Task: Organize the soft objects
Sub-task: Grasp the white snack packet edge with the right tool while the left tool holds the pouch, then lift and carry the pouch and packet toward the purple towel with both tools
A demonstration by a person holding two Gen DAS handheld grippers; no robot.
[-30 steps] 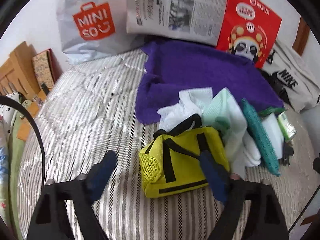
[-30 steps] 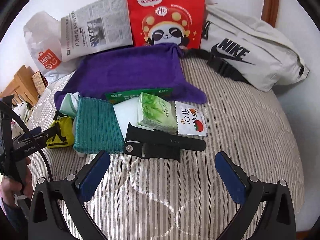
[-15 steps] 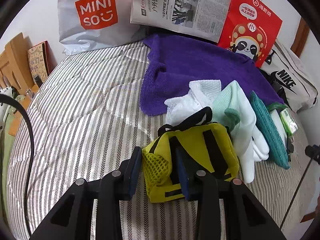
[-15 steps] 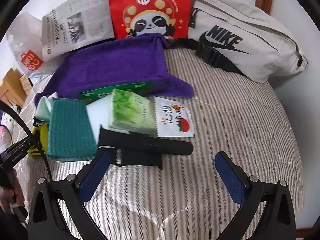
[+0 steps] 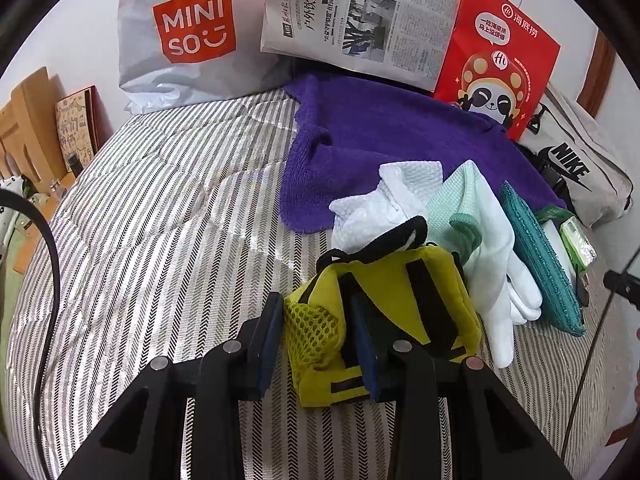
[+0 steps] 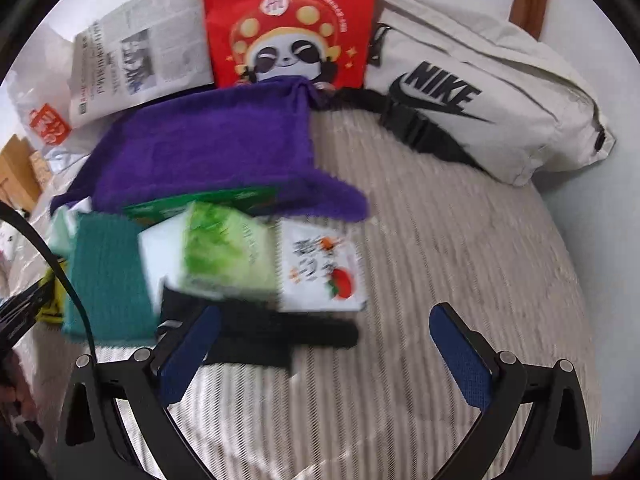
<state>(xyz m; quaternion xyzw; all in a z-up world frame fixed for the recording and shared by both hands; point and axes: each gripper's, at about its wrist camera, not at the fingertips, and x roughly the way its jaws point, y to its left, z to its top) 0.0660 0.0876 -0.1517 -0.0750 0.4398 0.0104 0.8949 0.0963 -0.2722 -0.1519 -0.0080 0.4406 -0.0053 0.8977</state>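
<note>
Yellow pouch [image 5: 384,300] is now pinched at its mesh end between your left gripper [image 5: 316,340] pads; a second ago those jaws stood wide on either side of it, and by half a second ago they'd come in, so you've got your grab. It's still sitting on the striped quilt [image 5: 160,220], just in front of the white cloth [image 5: 384,196] and the purple towel [image 5: 400,136], so nothing has been lifted yet.

Your right gripper [image 6: 324,356] is spread wide and holding nothing. It's drifted in toward the pile since a second ago, with the black strap [image 6: 280,332] now right at its left finger and the green tissue pack [image 6: 228,252] just beyond. That view's blurry, so I can't tell if anything touches.

My read: first pick is secured, and the pouch needs a destination next, maybe one of the bags at the back.
</note>
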